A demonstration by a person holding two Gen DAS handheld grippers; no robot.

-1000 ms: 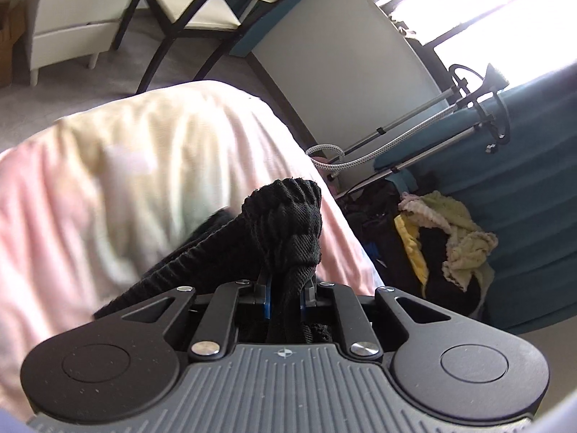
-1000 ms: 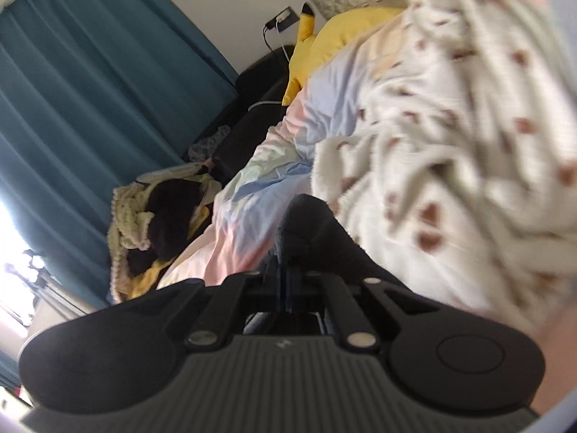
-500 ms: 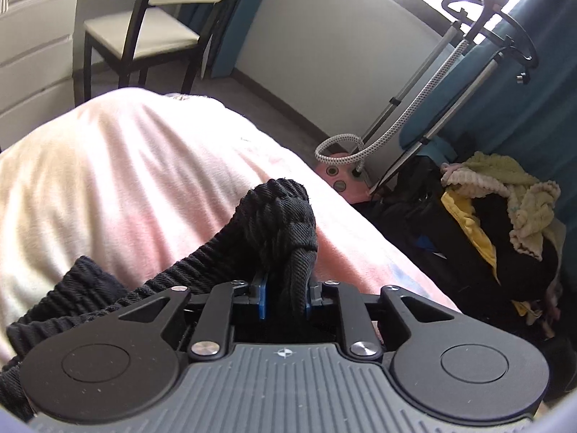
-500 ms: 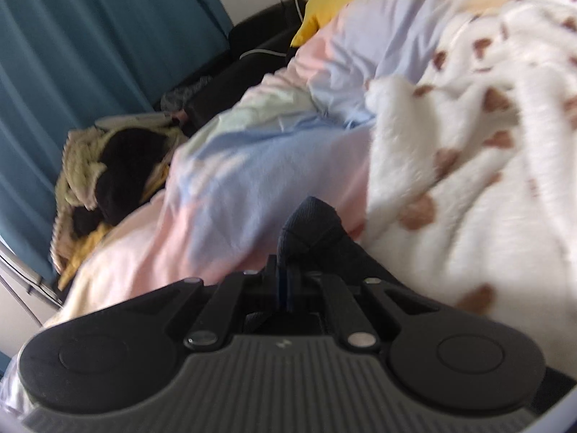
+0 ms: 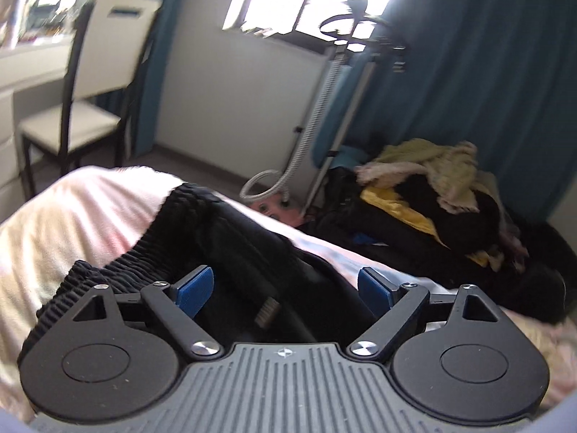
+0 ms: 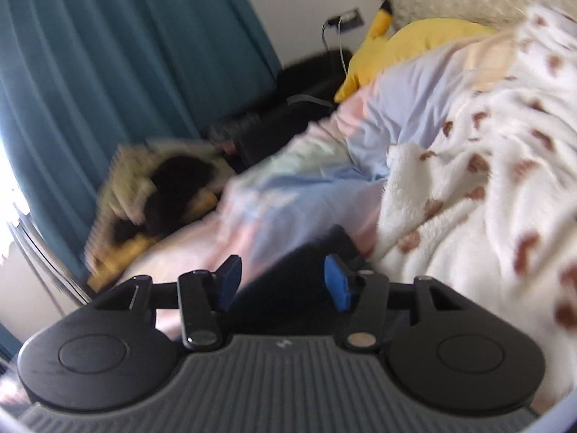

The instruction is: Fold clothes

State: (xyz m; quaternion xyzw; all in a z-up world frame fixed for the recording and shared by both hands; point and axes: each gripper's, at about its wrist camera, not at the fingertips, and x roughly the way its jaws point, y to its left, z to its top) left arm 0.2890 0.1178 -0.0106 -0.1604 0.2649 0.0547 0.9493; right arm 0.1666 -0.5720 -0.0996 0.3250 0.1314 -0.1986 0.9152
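Observation:
A black garment with a ribbed waistband (image 5: 187,216) lies on the pink bed cover (image 5: 72,223) in the left wrist view. My left gripper (image 5: 285,287) hangs over it with its jaws opening wide; the cloth lies between and below the blue pads (image 5: 196,288), which do not press on it. In the right wrist view another part of the black garment (image 6: 285,281) lies on the pastel cover (image 6: 288,202). My right gripper (image 6: 283,281) is opening too, its blue pads (image 6: 337,283) apart with the dark cloth loose between them.
A pile of yellow and black clothes (image 5: 432,198) sits beyond the bed edge beside a garment steamer (image 5: 324,115) and a teal curtain (image 5: 487,72). A white chair (image 5: 90,83) stands far left. A white spotted fleece blanket (image 6: 487,180) and a yellow plush toy (image 6: 407,43) lie to the right.
Both grippers were shut on bunched black cloth and have now let go, jaws spread. The garment has dropped flat on the bed. The left view has swung towards the window.

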